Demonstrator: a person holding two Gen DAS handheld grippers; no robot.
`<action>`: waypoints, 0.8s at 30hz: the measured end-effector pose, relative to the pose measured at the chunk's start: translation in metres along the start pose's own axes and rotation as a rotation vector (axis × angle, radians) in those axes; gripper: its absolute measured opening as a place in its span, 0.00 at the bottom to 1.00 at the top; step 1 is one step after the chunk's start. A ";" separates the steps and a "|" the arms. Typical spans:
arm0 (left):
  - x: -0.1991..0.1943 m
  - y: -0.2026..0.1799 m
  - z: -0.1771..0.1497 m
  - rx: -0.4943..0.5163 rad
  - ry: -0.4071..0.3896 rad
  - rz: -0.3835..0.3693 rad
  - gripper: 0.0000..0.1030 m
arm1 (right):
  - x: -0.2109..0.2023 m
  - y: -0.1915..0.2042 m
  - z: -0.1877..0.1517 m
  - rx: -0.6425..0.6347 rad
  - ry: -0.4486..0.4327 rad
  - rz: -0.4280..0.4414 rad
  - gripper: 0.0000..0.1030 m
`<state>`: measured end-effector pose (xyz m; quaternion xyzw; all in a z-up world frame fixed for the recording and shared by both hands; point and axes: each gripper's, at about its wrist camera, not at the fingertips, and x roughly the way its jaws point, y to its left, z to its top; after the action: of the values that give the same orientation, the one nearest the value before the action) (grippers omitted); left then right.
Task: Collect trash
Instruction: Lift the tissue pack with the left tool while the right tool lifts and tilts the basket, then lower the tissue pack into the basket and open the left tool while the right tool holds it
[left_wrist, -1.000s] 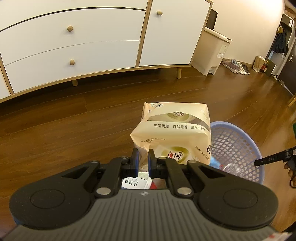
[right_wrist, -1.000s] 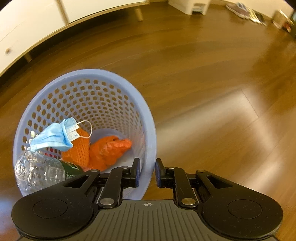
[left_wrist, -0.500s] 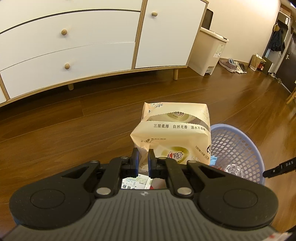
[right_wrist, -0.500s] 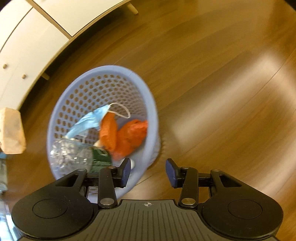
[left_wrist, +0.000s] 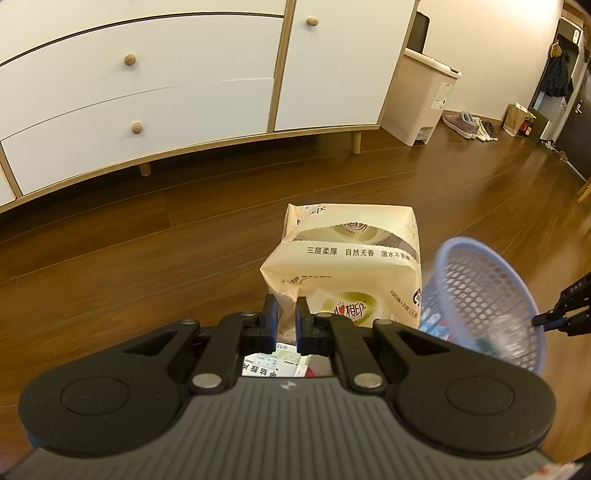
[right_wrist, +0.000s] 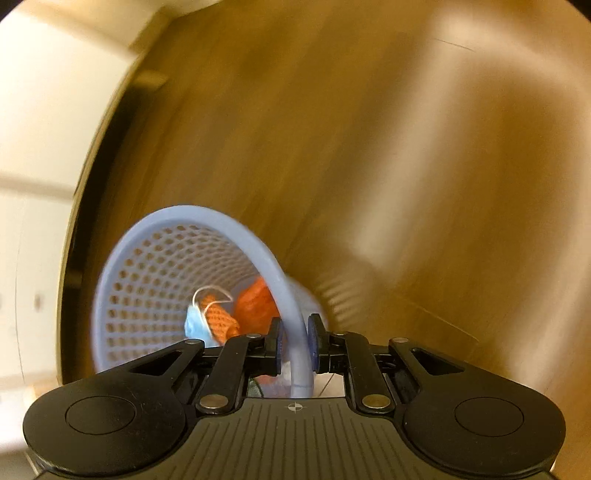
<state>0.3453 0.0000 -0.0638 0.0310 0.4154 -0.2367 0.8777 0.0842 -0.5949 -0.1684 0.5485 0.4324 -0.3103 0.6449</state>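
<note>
We have the tissue pack (left_wrist: 347, 266) low and centre in the left wrist view, pinched at its near corner by the left gripper (left_wrist: 286, 317), whose jaws are nearly closed on the soft wrapper. It looks like a cream plastic pack, creased and slack, with printed text across a band; it hangs off the floor (left_wrist: 147, 251) and will flop if swung.

To its right, at the lower right of that frame, sits the blue basket (left_wrist: 484, 295), tilted and blurred. In the right wrist view the right gripper (right_wrist: 295, 338) has its jaws closed on the basket's rim, one inside and one outside. Inside, low centre, we see a blue mask (right_wrist: 197, 325) and orange netting (right_wrist: 255, 306).

We judge the step in hand to be bringing basket and pack together so the pack drops in. To do it well we should level the basket's mouth under the pack, hold the rim firmly, and let go only once the pack is above the opening.

A white cabinet (left_wrist: 147, 92) fills the upper left; a bin (left_wrist: 421, 96) stands upper right.
</note>
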 end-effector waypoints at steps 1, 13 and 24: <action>0.001 0.002 -0.001 -0.003 0.002 0.004 0.06 | 0.000 -0.008 0.001 0.034 0.002 -0.016 0.09; 0.007 0.005 -0.003 0.005 0.020 0.017 0.06 | 0.002 0.051 -0.034 -0.289 0.017 -0.029 0.08; 0.006 -0.021 -0.004 0.100 0.023 -0.040 0.06 | 0.007 0.093 -0.064 -0.545 -0.074 -0.085 0.08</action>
<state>0.3362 -0.0203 -0.0680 0.0693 0.4138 -0.2741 0.8653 0.1549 -0.5126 -0.1355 0.3246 0.4988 -0.2293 0.7703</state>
